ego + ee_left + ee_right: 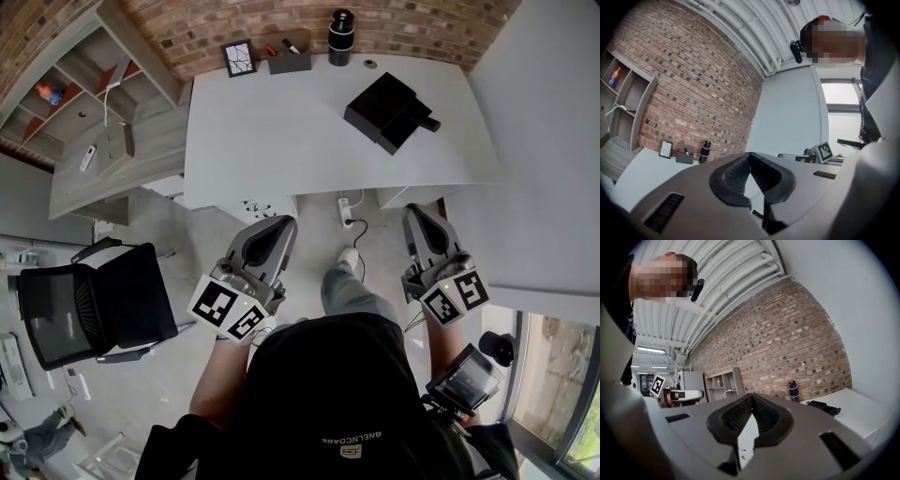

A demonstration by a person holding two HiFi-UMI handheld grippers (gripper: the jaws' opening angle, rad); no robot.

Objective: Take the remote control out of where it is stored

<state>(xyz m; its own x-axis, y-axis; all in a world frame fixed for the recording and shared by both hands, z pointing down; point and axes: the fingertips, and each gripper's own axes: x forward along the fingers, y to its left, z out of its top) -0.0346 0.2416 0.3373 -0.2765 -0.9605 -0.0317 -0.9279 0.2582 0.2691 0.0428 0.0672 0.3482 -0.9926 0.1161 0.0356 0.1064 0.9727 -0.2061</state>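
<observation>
Where the remote control lies cannot be told for certain; both grippers are closed and empty, short of the desk.
A slim white item (87,157), too small to identify, lies on the grey shelf unit (141,173) at the left. A black box (380,108) sits on the white desk (281,141), with a dark part jutting from its right side. A picture frame (238,58), a grey holder (289,60) and a dark bottle (340,37) stand along the far edge by the brick wall. The left gripper (281,227) and right gripper (413,216) have their jaws together with nothing between them. Both are held over the floor, well apart from the box.
</observation>
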